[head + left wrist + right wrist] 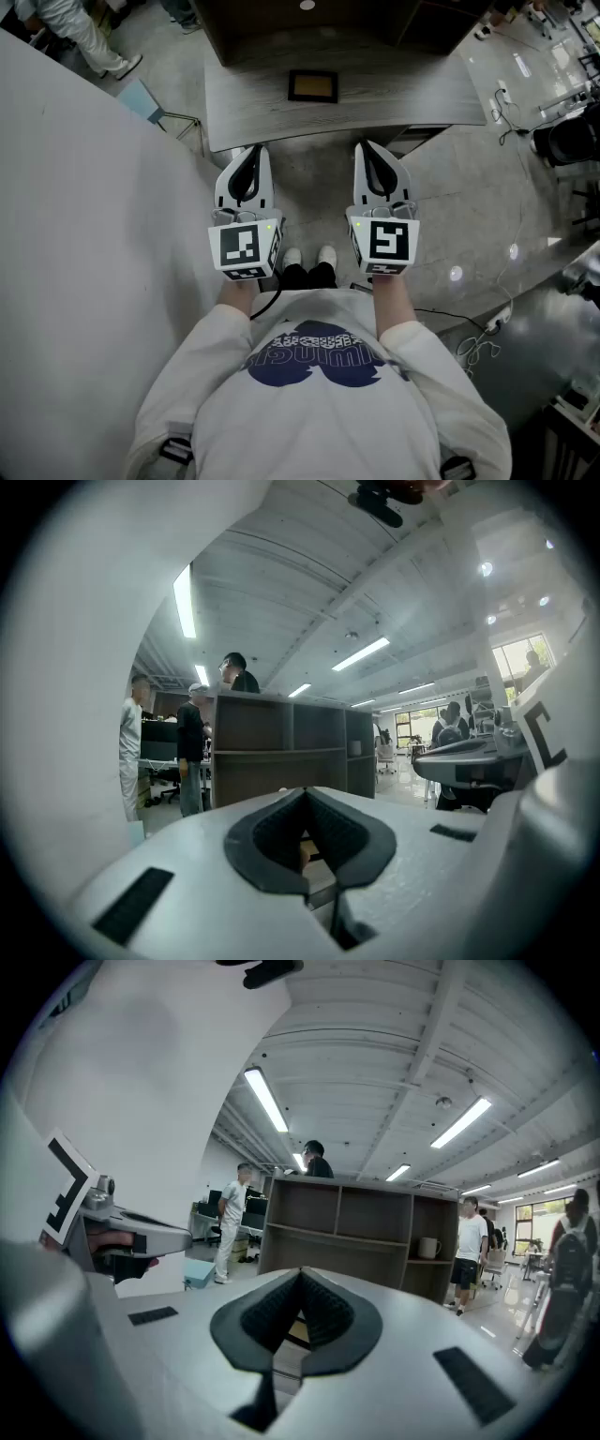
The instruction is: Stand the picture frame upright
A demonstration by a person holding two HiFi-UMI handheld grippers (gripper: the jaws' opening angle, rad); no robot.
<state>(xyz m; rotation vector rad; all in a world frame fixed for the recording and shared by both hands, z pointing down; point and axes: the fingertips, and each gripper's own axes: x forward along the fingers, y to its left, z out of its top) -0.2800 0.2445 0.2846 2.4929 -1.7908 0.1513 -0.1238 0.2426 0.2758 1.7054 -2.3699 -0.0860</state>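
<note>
Both empty and closed: white left gripper (pixel 251 152), white right gripper (pixel 367 150); brown shelf unit (pixel 375 1215) holds a white mug (pixel 429 1246) (dark-rimmed picture frame (pixel 312 86) lies flat, image unreadable).

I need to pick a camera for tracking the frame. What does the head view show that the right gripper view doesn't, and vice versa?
Head view only: the whole picture frame lying flat on the desk, plus the person's shoes. Right gripper view only: a mug in the shelf unit and ceiling lights. Both: the shut right gripper and the left gripper.
</note>
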